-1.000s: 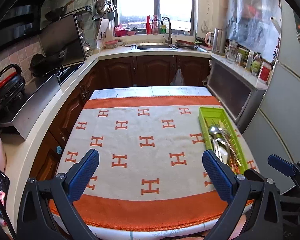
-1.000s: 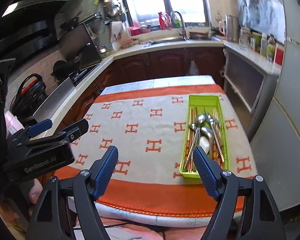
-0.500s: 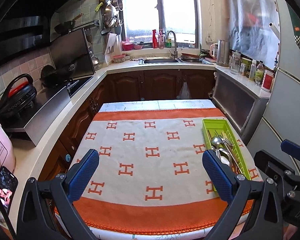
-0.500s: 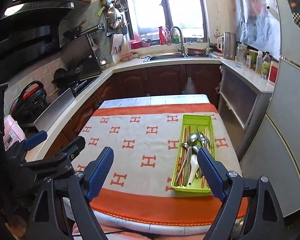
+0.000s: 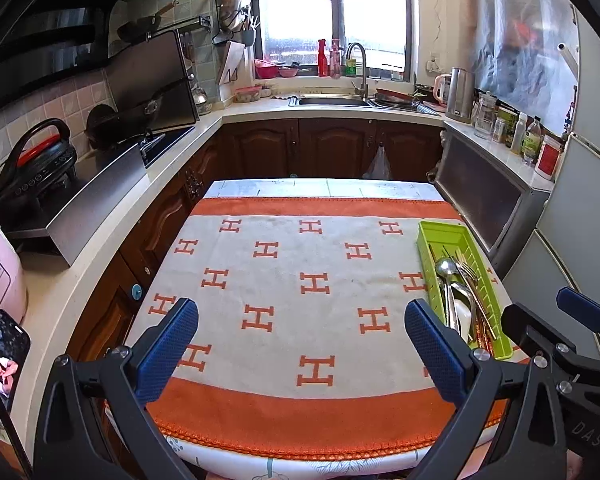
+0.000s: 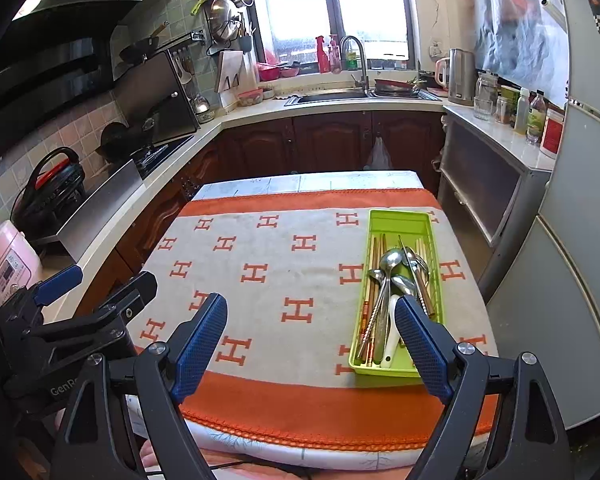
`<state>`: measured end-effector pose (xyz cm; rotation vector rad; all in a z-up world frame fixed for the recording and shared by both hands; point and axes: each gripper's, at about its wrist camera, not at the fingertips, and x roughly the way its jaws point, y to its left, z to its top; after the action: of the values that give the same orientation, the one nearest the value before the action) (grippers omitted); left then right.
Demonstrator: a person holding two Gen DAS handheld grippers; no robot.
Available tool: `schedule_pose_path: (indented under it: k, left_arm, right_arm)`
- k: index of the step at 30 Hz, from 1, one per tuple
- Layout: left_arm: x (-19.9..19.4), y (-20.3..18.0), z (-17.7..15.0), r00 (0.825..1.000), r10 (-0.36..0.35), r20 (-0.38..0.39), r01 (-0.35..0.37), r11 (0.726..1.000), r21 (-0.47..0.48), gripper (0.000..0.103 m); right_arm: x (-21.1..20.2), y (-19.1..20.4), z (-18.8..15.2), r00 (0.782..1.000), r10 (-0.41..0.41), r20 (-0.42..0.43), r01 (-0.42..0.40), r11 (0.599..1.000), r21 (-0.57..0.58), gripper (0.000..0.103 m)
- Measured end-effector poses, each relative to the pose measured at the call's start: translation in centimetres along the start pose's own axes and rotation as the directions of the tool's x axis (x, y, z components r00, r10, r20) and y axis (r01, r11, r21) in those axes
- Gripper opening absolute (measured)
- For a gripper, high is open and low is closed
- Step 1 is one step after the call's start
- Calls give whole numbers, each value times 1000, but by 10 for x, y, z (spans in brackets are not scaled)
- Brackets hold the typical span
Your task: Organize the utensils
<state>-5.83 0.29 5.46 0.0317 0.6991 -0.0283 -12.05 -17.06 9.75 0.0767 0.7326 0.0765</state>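
**Both grippers wide over the cloth, tray to the right**

Plainly, my left gripper [image 5: 300, 344] hangs agape above the white cloth with orange H marks [image 5: 284, 280], nothing between its blue pads. My right gripper [image 6: 310, 336] is likewise spread and empty. The lime-green plastic utensil tray [image 6: 396, 220] sits on the cloth's right side. Only the right view looks down into it: steel spoons [image 6: 390, 260], wooden chopsticks [image 6: 374, 256], a white spoon [image 6: 392, 336]. From the left camera, the tray [image 5: 440, 230] shows aslant, half behind a pad.
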Motion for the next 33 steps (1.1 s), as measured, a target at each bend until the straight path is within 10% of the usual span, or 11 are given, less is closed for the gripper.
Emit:
schedule_pose_path:
  k: [33]
  left_arm:
    - [23, 0, -6, 997, 12, -74, -11, 1000, 3, 102]
  right_arm:
    - [37, 0, -10, 999, 5, -46, -4, 1000, 15, 87]
